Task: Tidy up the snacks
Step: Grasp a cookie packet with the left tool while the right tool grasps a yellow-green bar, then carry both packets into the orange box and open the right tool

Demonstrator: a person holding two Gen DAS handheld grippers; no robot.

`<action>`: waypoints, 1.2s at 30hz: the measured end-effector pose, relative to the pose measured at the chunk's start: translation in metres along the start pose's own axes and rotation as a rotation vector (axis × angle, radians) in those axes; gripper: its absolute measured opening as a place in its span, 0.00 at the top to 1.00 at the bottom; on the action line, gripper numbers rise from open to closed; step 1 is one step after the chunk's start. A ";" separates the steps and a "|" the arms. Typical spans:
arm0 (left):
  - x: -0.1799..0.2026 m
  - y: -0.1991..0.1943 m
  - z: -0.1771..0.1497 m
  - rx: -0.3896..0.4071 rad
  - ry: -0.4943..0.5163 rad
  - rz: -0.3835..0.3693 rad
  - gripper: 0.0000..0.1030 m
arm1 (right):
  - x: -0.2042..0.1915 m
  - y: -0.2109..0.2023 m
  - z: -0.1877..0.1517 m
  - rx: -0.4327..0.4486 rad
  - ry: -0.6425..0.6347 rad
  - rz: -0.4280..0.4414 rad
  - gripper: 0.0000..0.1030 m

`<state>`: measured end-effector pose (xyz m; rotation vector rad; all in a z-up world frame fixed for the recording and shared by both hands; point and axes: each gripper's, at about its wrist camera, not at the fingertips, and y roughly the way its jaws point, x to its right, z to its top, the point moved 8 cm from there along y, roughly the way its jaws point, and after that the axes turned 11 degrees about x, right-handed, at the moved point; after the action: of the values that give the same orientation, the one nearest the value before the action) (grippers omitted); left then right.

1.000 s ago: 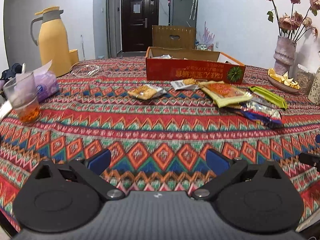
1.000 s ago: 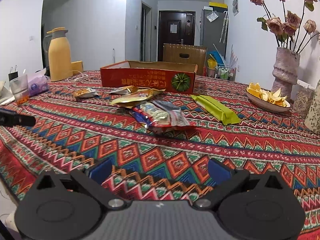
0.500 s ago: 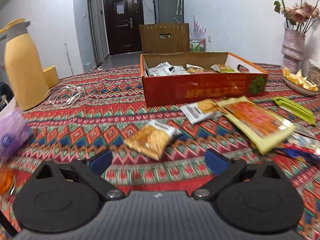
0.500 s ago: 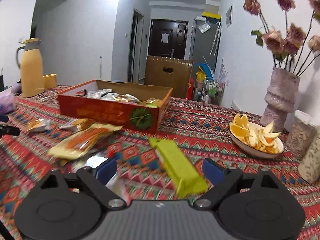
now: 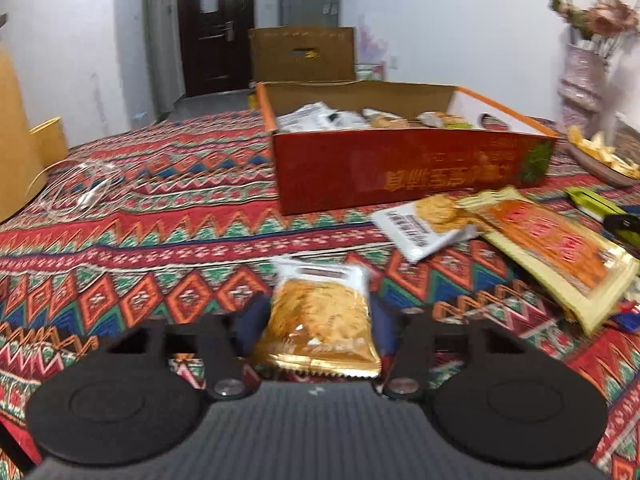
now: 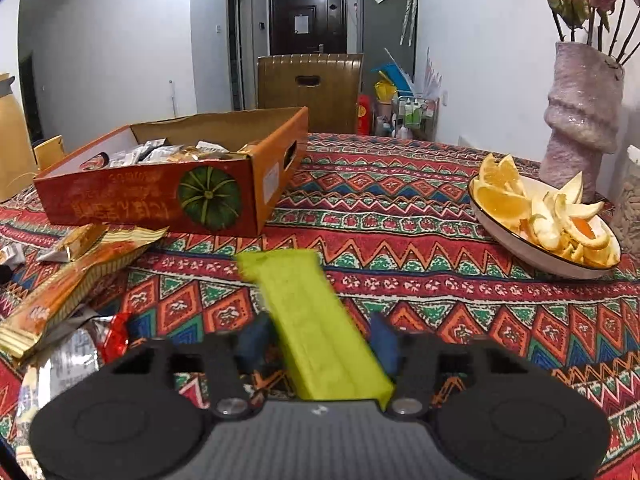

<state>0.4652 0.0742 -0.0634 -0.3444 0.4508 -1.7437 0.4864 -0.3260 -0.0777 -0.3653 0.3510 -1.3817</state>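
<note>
Left gripper [image 5: 318,320] jaws just closed, clamped on orange cracker packet [image 5: 320,316], lower center. Right gripper [image 6: 320,338] jaws just closed, clamped on green snack bar [image 6: 316,320]. Red cardboard box [image 5: 400,164] above.

A home's dining room: a patterned cloth [image 6: 400,184] covers the counter, with a vase [image 6: 582,116] of dried roses, a fridge [image 6: 386,20] and a dark entrance door [image 6: 308,20] behind.
</note>
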 end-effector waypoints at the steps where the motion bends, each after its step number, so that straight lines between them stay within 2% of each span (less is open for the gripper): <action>1: 0.002 -0.002 0.001 -0.012 0.002 -0.003 0.55 | -0.001 -0.003 -0.001 -0.009 0.004 -0.007 0.63; 3: 0.007 -0.008 0.000 -0.031 0.013 0.003 0.57 | -0.007 -0.011 -0.002 -0.028 -0.006 -0.013 0.64; 5: 0.012 -0.016 -0.002 -0.039 0.010 0.013 0.58 | -0.013 -0.017 -0.005 -0.009 0.005 0.008 0.64; 9: 0.013 -0.040 -0.010 -0.081 -0.061 0.056 0.58 | -0.015 -0.025 -0.005 0.004 0.005 -0.009 0.69; 15: 0.020 -0.114 -0.011 0.013 -0.155 0.086 0.58 | -0.018 -0.076 -0.008 0.060 0.043 -0.019 0.69; 22: 0.022 -0.180 -0.032 0.036 -0.274 0.097 0.58 | -0.021 -0.164 -0.036 0.094 0.096 -0.041 0.69; 28: 0.031 -0.207 -0.037 0.050 -0.271 0.105 0.58 | -0.026 -0.206 -0.042 0.125 0.092 -0.040 0.69; 36: 0.049 -0.221 -0.029 0.084 -0.260 0.075 0.57 | -0.031 -0.217 -0.039 0.150 0.108 -0.020 0.69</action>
<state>0.2515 0.0703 0.0154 -0.4815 0.1998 -1.6129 0.2729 -0.3296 -0.0143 -0.1713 0.3310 -1.4414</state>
